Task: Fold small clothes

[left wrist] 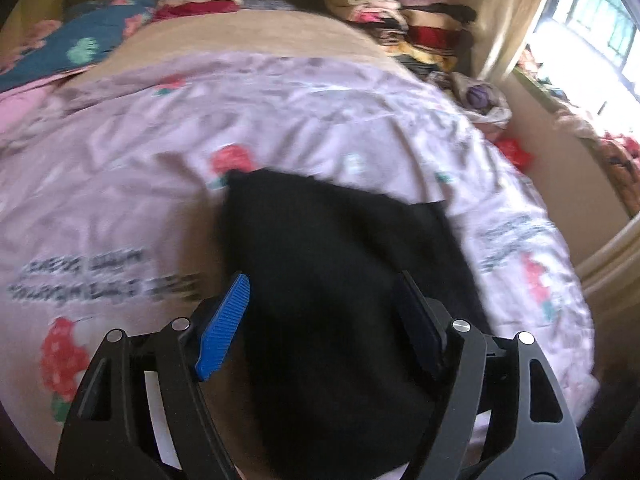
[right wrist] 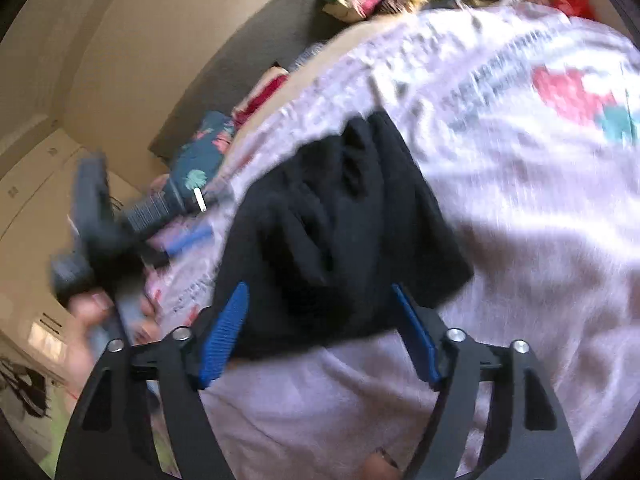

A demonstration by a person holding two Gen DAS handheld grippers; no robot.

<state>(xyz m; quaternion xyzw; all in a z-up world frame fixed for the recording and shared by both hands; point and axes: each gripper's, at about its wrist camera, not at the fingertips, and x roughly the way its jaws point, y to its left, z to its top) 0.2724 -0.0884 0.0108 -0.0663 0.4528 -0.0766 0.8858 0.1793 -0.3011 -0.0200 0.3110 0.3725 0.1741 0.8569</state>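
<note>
A small black garment [left wrist: 336,248] lies in a folded, rumpled heap on the pale pink printed bedsheet [left wrist: 280,120]. My left gripper [left wrist: 323,276] hovers over its near part, open, with the blue pads [left wrist: 224,328] wide apart and the cloth lying below and between them, not pinched. In the right wrist view the same black garment [right wrist: 340,208] sits just beyond my right gripper [right wrist: 318,285], which is also open; its pads straddle the near edge without pressing on it. The left gripper [right wrist: 188,240] shows blurred at the left of that view, held by a hand [right wrist: 88,312].
A stack of folded clothes [left wrist: 400,12] stands at the bed's far right corner. A teal floral pillow [left wrist: 80,48] lies at the far left. A bag [left wrist: 484,100] and a red item [left wrist: 516,152] sit by the bed's right edge under a bright window [left wrist: 592,20].
</note>
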